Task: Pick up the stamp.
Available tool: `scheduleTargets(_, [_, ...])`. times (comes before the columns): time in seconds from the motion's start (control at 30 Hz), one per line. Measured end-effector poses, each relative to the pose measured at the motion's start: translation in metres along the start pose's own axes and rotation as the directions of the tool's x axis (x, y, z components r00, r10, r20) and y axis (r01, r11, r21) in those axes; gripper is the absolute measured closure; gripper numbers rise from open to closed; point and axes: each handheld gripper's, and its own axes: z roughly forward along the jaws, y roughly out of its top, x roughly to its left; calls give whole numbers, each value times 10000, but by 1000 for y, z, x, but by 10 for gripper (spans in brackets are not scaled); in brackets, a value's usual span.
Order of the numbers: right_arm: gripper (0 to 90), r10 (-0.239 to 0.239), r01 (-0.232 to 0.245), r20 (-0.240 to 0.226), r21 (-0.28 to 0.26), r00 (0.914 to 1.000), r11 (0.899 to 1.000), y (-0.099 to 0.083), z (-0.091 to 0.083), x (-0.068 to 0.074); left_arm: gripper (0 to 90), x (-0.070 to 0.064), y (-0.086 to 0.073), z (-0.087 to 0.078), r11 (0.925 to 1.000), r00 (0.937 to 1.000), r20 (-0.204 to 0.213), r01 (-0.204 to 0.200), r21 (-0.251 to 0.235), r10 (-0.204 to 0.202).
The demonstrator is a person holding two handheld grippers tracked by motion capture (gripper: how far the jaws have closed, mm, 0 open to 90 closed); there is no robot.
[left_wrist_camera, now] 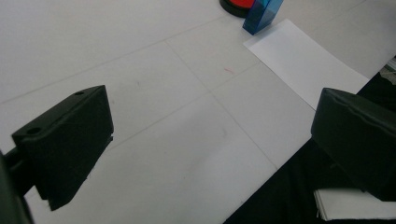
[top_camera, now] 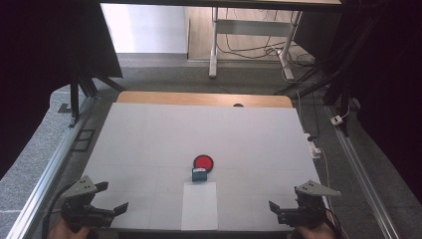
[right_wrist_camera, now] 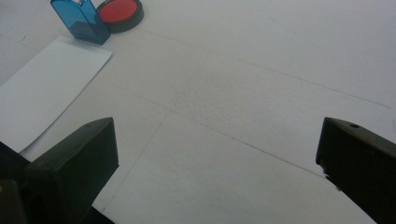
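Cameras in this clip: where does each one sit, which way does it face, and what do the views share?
High view: above the near table edge, looking forward and down at the white table; both hands hold the left claw and right claw.
Left gripper view: rides the left claw, facing the blue stamp across the table.
Right gripper view: rides the right claw, facing the same stamp.
Shared: stamp, red ink pad, paper sheet.

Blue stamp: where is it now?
High view: the blue stamp stands mid-table, touching the red ink pad behind it, at the white paper sheet's far edge.
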Motion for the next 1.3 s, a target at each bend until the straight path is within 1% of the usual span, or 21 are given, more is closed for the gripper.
scheduleTargets(0.13, [0, -13, 13, -21, 14, 10000, 10000, 0, 0, 0, 0, -2, 4, 3, 9995, 9996, 151, -239, -202, 242])
scheduleTargets(0.23, [0, -15, 15, -30, 24, 10000, 10000, 0, 0, 0, 0, -4, 8, 6, 9990, 9991, 198, -358, -252, 363])
scheduleTargets(0.3, [0, -4, 4, -36, 10, 10000, 10000, 0, 1, 0, 0, -5, 10, 9, 9982, 9980, 369, -497, -324, 509])
scheduleTargets(0.43, [0, -12, 12, -44, 20, 10000, 10000, 0, 1, 0, 0, -6, 15, 16, 9971, 9964, 477, -680, -336, 696])
scheduleTargets(0.5, [0, -8, 8, -60, 19, 10000, 10000, 0, 1, 0, 0, -7, 17, 19, 9969, 9957, 606, -682, -388, 704])
scheduleTargets(0.57, [0, -2, 3, -64, 33, 10000, 10000, 0, 1, 0, 0, -7, 19, 23, 9966, 9945, 723, -740, -349, 764])
scheduleTargets(0.67, [0, -18, 19, -68, 45, 10000, 10000, 0, 1, 0, 0, -7, 22, 28, 9959, 9936, 716, -859, -270, 877])
scheduleTargets(0.8, [0, -1, 2, -61, 76, 10000, 10000, 0, 1, 0, 0, -6, 25, 33, 9964, 9935, 773, -822, -229, 838])
scheduleTargets(0.9, [0, -7, 7, -70, 71, 10000, 10000, 0, 1, 0, 0, -7, 28, 37, 9964, 9924, 885, -849, -51, 851])
scheduleTargets(1.03, [0, -23, 24, -77, 79, 10000, 10000, 0, 1, 0, 0, -9, 32, 44, 9949, 9911, 915, -993, 188, 972])
scheduleTargets(1.1, [0, -21, 22, -84, 85, 10000, 10000, 0, 1, 0, 0, -9, 35, 48, 9937, 9899, 934, -1093, 230, 1067])
scheduleTargets(1.3, [0, -21, 22, -109, 79, 9999, 10000, 0, 1, 0, 0, -12, 43, 60, 9921, 9876, 1026, -1221, 302, 1185])
